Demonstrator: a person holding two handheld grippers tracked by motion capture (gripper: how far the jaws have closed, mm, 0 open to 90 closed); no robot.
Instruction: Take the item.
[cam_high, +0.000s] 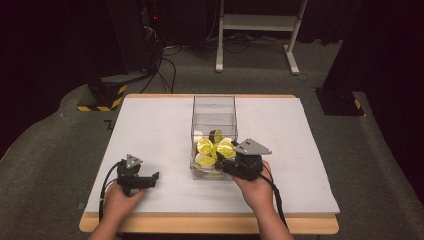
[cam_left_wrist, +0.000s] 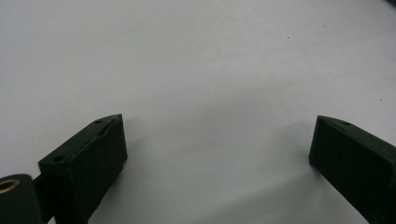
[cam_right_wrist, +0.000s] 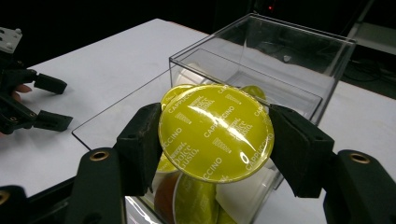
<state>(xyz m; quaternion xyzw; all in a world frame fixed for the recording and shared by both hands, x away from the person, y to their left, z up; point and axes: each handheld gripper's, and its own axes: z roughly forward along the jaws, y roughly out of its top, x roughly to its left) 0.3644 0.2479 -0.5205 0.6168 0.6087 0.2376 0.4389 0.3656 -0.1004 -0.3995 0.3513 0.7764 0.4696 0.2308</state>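
**Yellow capsule gripped over the clear box**

A yellow-lidded coffee capsule (cam_right_wrist: 215, 133) is sitting clamped between the right tongs (cam_right_wrist: 215, 140), just above the clear plastic box (cam_high: 214, 107) holding more capsules (cam_high: 205, 146). The left tongs (cam_high: 152, 178) are resting spread apart, empty, on the white surface (cam_high: 150, 135), well apart from the box.

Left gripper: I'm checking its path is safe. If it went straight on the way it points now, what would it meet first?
Probably the white table top: the open left gripper looks down on bare surface between its jaws, though depth is unclear.
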